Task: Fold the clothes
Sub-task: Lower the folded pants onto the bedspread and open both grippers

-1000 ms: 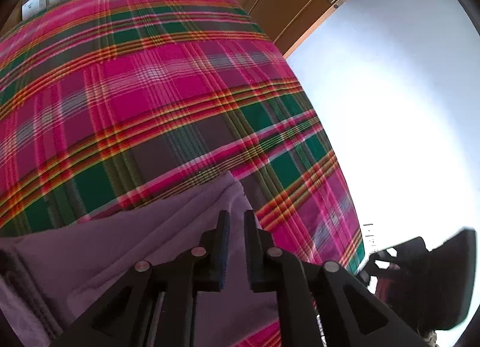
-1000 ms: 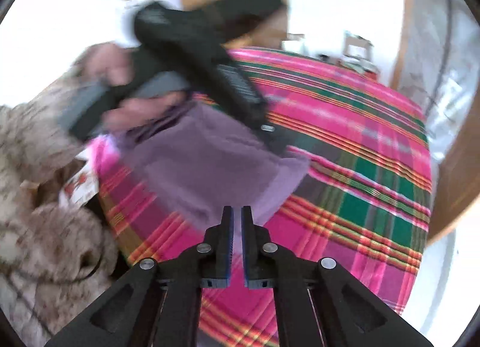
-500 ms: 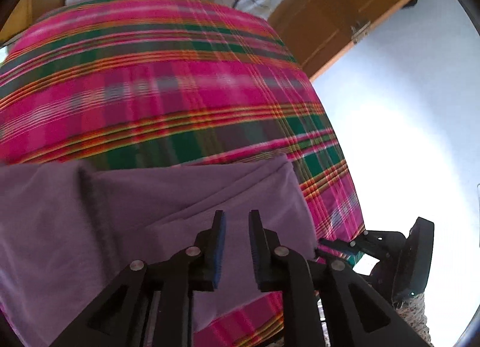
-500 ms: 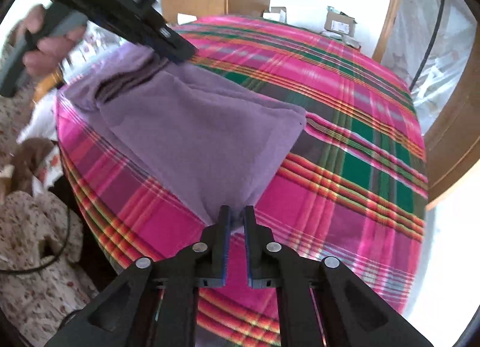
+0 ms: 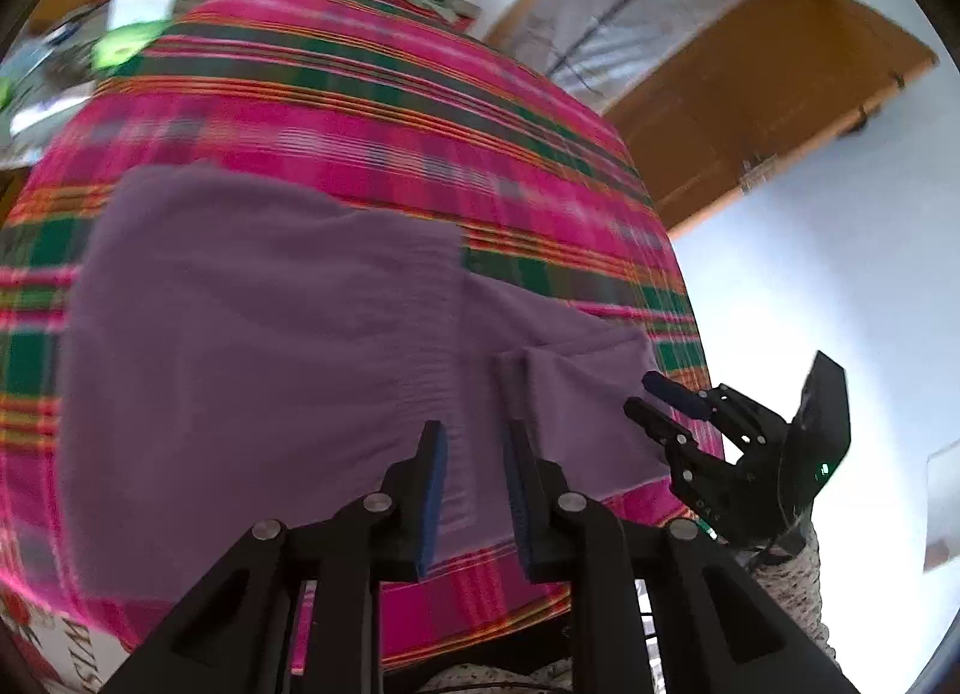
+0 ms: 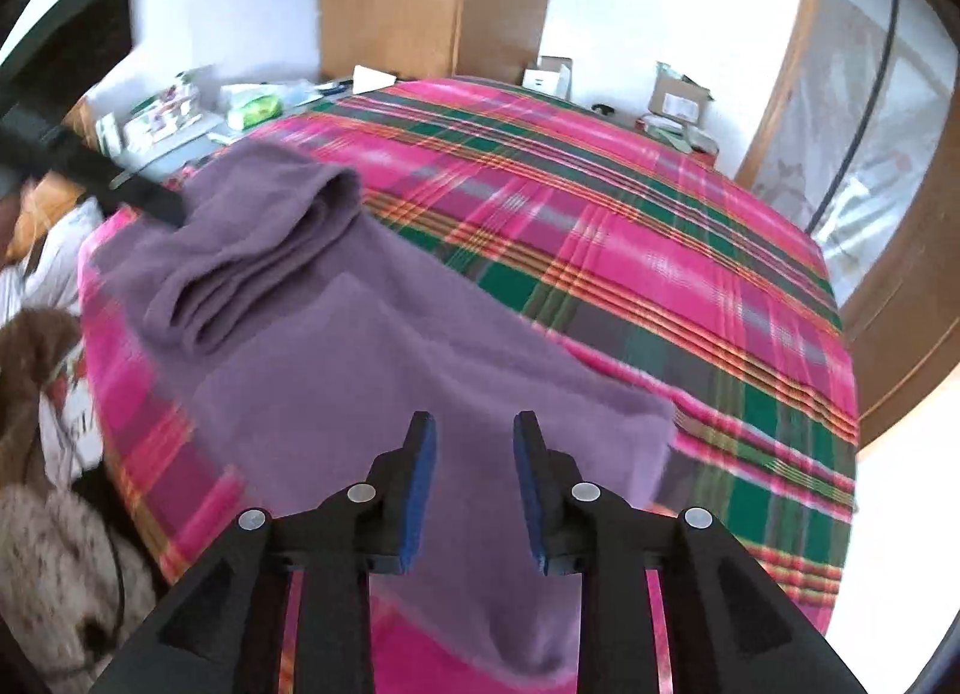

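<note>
Now that both tongs are parting after sitting nearly shut half a second ago, the purple garment (image 6: 384, 370) is lying released on the plaid bed (image 6: 660, 250), near its front edge. The left tongs (image 5: 474, 472) are hovering over the cloth with a clear gap, gripping nothing; the right tongs (image 6: 474, 478) are likewise standing apart and empty, over the near corner that is hanging past the edge. The cloth is looking broader and flatter than a second ago, with one part bunched in rolled layers (image 6: 258, 250) at the far left. My read: a lay-down is finishing, but whether this is spreading before a fold or a fold just placed, I can't tell. That bunched part is looking untidy.
</note>
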### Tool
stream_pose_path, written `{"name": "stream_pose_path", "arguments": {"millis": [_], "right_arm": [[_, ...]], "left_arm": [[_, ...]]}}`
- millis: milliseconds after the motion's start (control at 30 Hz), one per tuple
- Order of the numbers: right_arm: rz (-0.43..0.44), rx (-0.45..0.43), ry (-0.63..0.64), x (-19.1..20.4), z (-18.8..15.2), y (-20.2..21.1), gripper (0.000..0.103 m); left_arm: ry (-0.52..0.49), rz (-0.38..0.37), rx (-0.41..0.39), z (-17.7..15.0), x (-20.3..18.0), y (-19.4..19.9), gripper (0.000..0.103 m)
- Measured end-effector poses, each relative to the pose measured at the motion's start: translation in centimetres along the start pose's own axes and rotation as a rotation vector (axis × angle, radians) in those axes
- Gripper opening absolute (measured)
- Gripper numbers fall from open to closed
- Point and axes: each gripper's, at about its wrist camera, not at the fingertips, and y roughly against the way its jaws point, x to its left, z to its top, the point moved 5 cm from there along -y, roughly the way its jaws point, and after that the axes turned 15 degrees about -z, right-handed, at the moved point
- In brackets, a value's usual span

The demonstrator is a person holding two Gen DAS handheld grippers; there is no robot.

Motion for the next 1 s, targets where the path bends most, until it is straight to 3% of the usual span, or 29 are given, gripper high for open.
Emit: {"name": "stream_pose_path", "arguments": {"millis": [200,467,633,700,800,1000], "right_arm": [[0.048,0.038,-0.013,2.9,1.8,-2.7,0.028],[-0.040,0.050,0.027,5.8,2.6,-4.1,0.029],[-0.039,0.006,0.001,6.1,3.8,-2.7,0.029],[-0.065,-0.004,0.003,6.5,4.1,-2.9,0.029],[-0.087,0.052,0.001,7.1,3.8,-4.4,0.029],[-0.121,0.024,-0.032,7.6,4.7,-3.4,0.029]], "left_arm": [[0.066,0.001,-0.047,-0.6,3.3,2.5,0.023],[0.129,0.002,-0.128,-1.3,7.0,6.4,0.024],[0.186,0.009,-0.185,-1.3,9.8,8.5,0.025],[0.205,0.008,-0.192,-1.4,10.6,8.8,0.025],[0.216,0.008,-0.192,-1.5,11.4,9.1,0.025],[0.237,0.010,-0.191,-1.8,13.0,9.6,0.026]]}}
